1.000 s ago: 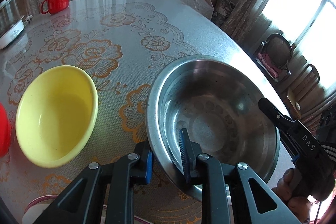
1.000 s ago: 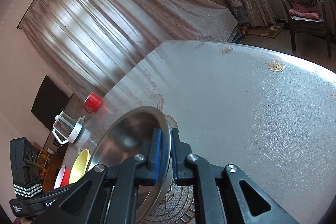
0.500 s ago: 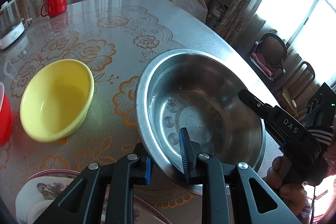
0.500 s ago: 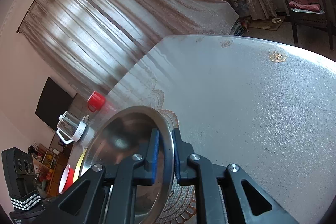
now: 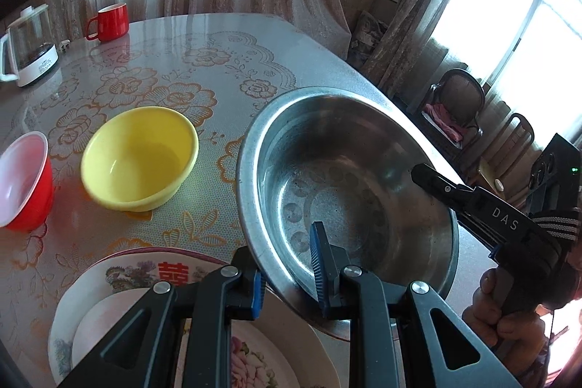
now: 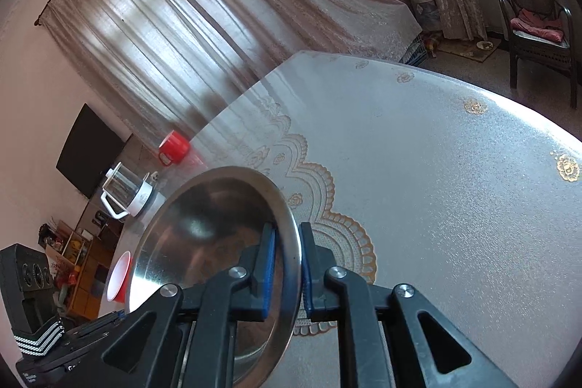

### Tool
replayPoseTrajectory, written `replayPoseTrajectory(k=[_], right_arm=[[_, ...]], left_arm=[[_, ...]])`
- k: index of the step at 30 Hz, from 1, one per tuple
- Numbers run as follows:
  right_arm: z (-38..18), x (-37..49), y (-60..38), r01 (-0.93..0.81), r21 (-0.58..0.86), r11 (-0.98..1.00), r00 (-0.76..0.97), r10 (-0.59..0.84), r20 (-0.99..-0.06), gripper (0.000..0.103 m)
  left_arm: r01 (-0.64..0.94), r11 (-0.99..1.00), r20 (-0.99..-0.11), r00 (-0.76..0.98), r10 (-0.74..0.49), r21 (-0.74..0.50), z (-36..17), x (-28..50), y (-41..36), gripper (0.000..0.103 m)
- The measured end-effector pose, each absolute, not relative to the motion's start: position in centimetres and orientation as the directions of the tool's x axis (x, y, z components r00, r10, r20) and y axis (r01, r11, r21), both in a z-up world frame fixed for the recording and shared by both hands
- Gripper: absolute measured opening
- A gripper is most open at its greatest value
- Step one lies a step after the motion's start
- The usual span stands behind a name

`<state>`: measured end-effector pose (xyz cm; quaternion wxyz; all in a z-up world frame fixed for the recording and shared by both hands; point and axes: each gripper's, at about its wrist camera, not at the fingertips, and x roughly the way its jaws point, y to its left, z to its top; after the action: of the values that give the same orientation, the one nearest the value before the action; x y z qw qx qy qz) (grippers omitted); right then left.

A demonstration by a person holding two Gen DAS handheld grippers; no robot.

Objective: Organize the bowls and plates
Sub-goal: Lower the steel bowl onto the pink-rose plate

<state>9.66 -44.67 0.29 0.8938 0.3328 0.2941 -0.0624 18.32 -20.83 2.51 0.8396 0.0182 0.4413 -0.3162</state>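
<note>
Floral tablecloth under everything | my left gripper clamps near rim of steel basin | my right gripper clamps opposite rim | basin is above stacked plates, beside yellow bowl

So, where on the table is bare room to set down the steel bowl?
Free: the cloth right of the steel bowl, towards the chair. Crowded: left side, with the yellow bowl, red bowl and plates.

The left gripper sat at lower centre, clamped shut; the right gripper likewise, its hand at lower right.
</note>
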Motion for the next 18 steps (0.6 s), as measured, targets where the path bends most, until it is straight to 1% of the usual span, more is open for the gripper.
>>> replayPoseTrajectory(k=[7, 12, 18], right_arm=[[2.5, 8.9, -41.7, 0.252, 0.557, 0.791, 0.831, 0.118, -0.543, 0.011], [3.9, 8.7, -38.8, 0.188, 0.569, 0.8, 0.839, 0.17, -0.516, 0.011], [5.6, 8.8, -34.8, 0.099, 0.567, 0.818, 0.83, 0.246, -0.5, 0.011]], left_arm=[[0.531, 0.812, -0.715, 0.468, -0.519, -0.242, 4.4, 16.5, -16.9, 0.022], [0.508, 0.825, -0.693, 0.503, -0.517, -0.247, 5.6, 15.3, -13.2, 0.022], [0.466, 0.832, -0.677, 0.51, -0.531, -0.301, 6.3, 14.0, -8.0, 0.022]])
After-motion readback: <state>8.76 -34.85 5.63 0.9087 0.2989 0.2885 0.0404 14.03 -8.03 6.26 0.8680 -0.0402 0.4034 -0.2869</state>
